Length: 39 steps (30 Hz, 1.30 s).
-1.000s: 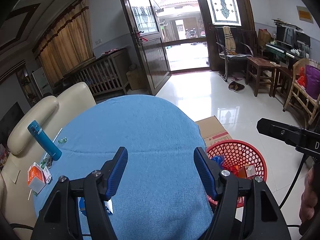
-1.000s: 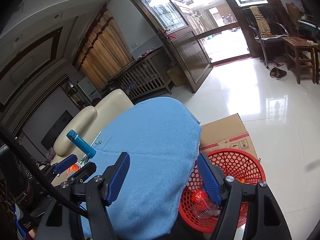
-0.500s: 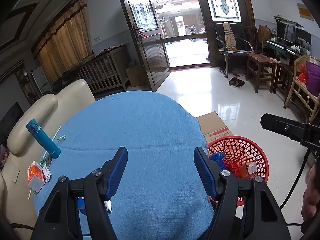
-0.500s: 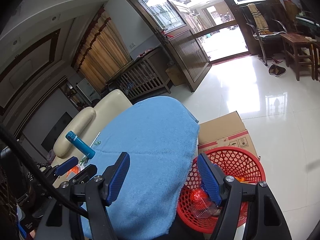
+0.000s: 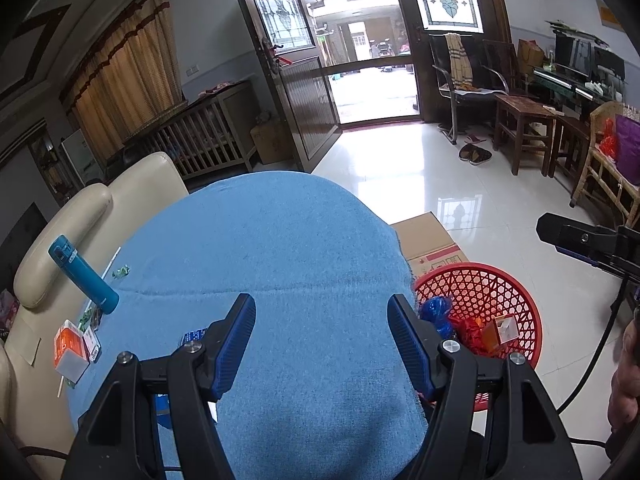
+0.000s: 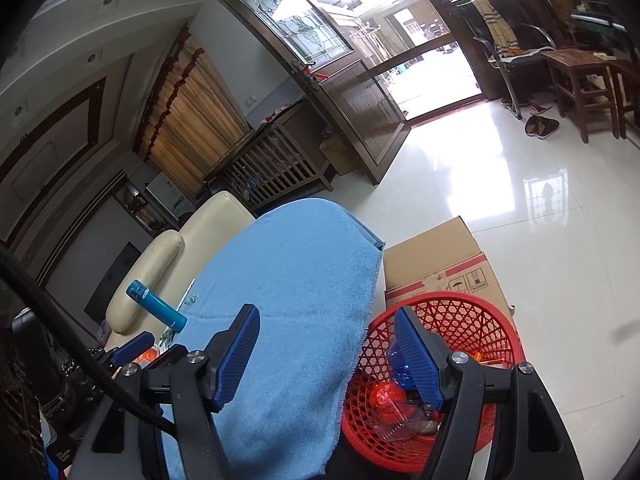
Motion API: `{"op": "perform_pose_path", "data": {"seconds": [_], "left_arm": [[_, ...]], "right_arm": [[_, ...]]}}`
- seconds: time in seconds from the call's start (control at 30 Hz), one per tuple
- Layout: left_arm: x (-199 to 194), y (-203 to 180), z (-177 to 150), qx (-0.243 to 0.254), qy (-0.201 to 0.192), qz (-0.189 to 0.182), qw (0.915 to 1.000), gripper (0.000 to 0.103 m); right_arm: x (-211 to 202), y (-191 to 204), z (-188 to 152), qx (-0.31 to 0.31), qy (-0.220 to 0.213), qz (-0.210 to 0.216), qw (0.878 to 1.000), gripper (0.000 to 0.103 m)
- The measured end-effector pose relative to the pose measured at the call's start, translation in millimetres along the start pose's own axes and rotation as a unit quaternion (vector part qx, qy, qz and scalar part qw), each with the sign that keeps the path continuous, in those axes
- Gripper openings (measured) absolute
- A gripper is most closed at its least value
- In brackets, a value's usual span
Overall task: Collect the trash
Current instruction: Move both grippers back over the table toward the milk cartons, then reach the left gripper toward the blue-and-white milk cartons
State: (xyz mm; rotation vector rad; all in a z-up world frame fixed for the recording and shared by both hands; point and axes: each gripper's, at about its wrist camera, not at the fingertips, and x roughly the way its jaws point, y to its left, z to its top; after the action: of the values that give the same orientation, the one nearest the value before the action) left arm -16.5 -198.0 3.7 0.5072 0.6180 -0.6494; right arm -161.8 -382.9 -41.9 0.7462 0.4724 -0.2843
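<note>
A red mesh basket (image 5: 516, 292) (image 6: 464, 312) stands on the floor at the right of the blue-clothed table (image 5: 272, 248) (image 6: 296, 280) and holds several wrappers and a clear plastic piece. My left gripper (image 5: 322, 344) is open and empty above the cloth near its front edge. My right gripper (image 6: 326, 354) is open and empty, its right finger over the basket. An orange and white carton (image 5: 70, 348), a small blue packet (image 5: 192, 336), a straw and green wrapper scraps (image 5: 120, 271) lie at the table's left.
A teal bottle (image 5: 82, 276) (image 6: 156, 310) stands tilted at the table's left edge. A cardboard box (image 5: 430, 240) (image 6: 436, 260) sits behind the basket. A cream sofa (image 5: 100, 200) is at the left. Glossy tiled floor stretches to the open door.
Both grippers have drifted slightly; the view has shifted a little toward the basket. Both stay open and empty. Nothing on the table has moved.
</note>
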Motion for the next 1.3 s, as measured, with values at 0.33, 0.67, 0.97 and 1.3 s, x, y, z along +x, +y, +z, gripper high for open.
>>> {"op": "perform_pose_path", "data": {"seconds": [0.33, 0.67, 0.97, 1.3], "left_arm": [[6, -9, 2, 0.014, 0.010, -0.002, 0.9999, 0.069], [6, 23, 19, -0.017, -0.008, 0.042, 0.9989, 0.069], [22, 81, -25, -0.053, 0.029, 0.104, 0.9928, 0.069], [23, 147, -58, -0.118, 0.044, 0.138, 0.9824, 0.069]], "right_arm": [[2, -17, 1, 0.016, -0.005, -0.006, 1.000, 0.074], [-97, 19, 70, -0.084, -0.201, -0.076, 0.973, 0.074], [-36, 58, 30, -0.124, -0.098, -0.038, 0.987, 0.074], [18, 124, 6, -0.182, -0.035, -0.002, 0.983, 0.074]]}}
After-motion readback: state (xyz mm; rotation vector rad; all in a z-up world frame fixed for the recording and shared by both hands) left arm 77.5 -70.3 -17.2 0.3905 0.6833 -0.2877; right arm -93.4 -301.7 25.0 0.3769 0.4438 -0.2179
